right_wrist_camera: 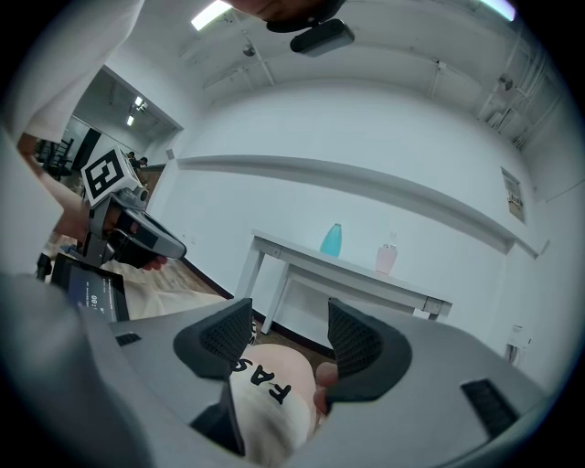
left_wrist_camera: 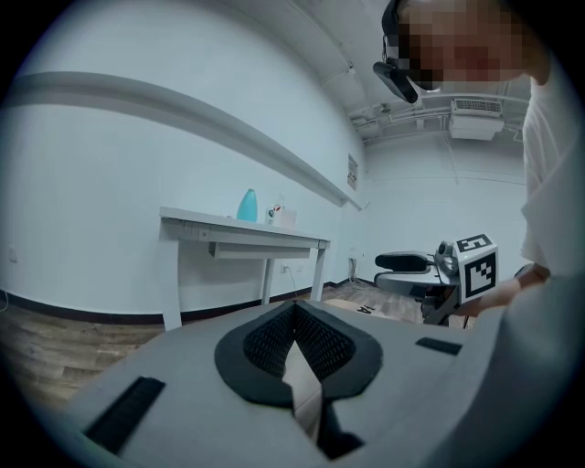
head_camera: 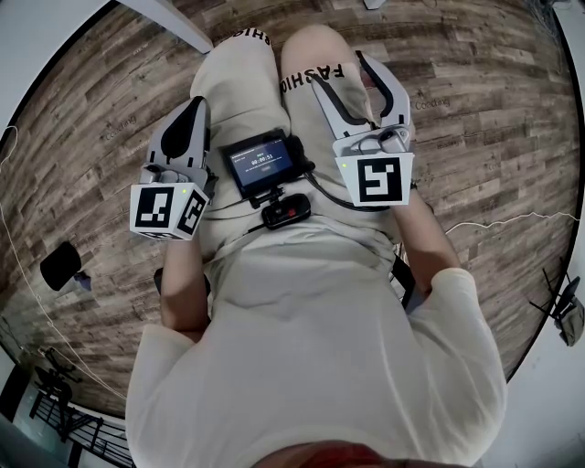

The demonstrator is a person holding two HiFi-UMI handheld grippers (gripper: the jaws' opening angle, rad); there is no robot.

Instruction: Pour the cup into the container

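Observation:
I am seated, and both grippers hover over my lap in light trousers (head_camera: 242,82). The left gripper (head_camera: 195,108) is shut, its ribbed pads meeting at the tips (left_wrist_camera: 294,315) with nothing held. My right gripper (head_camera: 352,80) stands open above the right knee; its pads (right_wrist_camera: 291,334) are apart with only the trouser leg behind them. Far off against the wall stands a white table (right_wrist_camera: 302,260) bearing a teal bottle-shaped thing (right_wrist_camera: 331,240) and a pale pink container (right_wrist_camera: 388,258). The same table (left_wrist_camera: 196,222) and teal thing (left_wrist_camera: 248,206) show in the left gripper view.
A small screen device (head_camera: 263,163) hangs at my chest between the grippers. Wood-plank floor (head_camera: 475,110) lies all round. A white table leg (head_camera: 174,23) crosses the top left of the head view. A dark object (head_camera: 60,265) and a thin cable (head_camera: 512,219) lie on the floor.

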